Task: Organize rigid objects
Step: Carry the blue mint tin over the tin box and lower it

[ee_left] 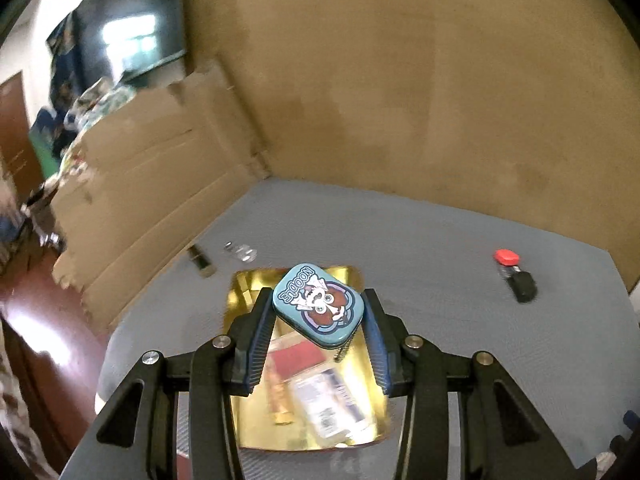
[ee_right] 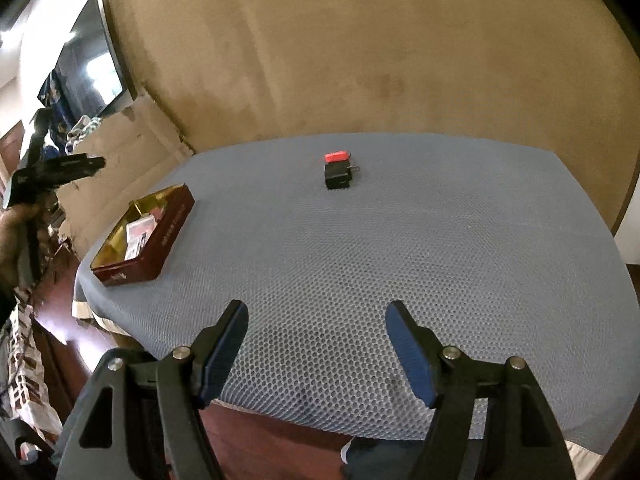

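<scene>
Nearest to us in the left wrist view, our left gripper [ee_left: 318, 312] has its jaws clamped on a small teal tin [ee_left: 319, 306] with a cartoon print, held tilted above an open box [ee_left: 244, 432] with a gold lining. Inside the box, under the tin, lie a red packet [ee_left: 298, 356] and a blurred white card [ee_left: 328, 404]. In the right wrist view, our right gripper [ee_right: 316, 320] hangs over the near edge of the table [ee_right: 400, 264] with its jaws spread wide and nothing between them. The box sits at ten o'clock from it, at the table's left edge. Farther off, at twelve o'clock, a black plug adapter [ee_right: 338, 176] rests touching a small red item [ee_right: 336, 157]. Beyond the box, a small clear object [ee_left: 240, 251] and a dark stick [ee_left: 202, 262] lie near a cardboard wall [ee_left: 152, 200].
</scene>
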`<action>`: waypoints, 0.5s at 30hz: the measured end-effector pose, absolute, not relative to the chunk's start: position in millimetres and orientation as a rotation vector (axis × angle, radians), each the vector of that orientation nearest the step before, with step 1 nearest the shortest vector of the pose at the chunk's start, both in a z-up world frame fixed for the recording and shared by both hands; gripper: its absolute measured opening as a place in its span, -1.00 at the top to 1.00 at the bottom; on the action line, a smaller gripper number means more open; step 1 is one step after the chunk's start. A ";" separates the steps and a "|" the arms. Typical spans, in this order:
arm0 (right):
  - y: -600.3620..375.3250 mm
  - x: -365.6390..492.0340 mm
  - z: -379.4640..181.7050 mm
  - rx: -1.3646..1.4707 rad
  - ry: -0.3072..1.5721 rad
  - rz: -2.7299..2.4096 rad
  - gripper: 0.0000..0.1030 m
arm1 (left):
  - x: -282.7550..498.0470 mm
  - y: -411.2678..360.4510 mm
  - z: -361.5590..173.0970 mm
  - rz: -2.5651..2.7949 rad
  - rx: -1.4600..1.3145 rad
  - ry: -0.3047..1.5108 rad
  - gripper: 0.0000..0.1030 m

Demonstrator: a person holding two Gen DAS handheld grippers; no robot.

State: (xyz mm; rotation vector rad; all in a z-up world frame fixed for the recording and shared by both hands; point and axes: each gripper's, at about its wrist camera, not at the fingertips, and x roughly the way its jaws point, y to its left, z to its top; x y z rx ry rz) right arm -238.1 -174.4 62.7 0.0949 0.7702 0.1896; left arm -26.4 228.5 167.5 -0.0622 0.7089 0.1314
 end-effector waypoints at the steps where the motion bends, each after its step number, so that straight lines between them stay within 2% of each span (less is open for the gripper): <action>1: -173.6 -238.7 62.0 0.089 0.772 0.190 -0.42 | -30.0 235.9 166.5 0.139 -0.074 0.720 0.24; 8: -165.6 -241.9 56.8 0.053 0.780 0.191 -0.42 | -31.8 265.6 123.2 0.166 -0.129 0.803 0.24; 15: -159.4 -240.5 44.0 0.039 0.813 0.195 -0.42 | -36.7 263.3 90.7 0.167 -0.110 0.864 0.24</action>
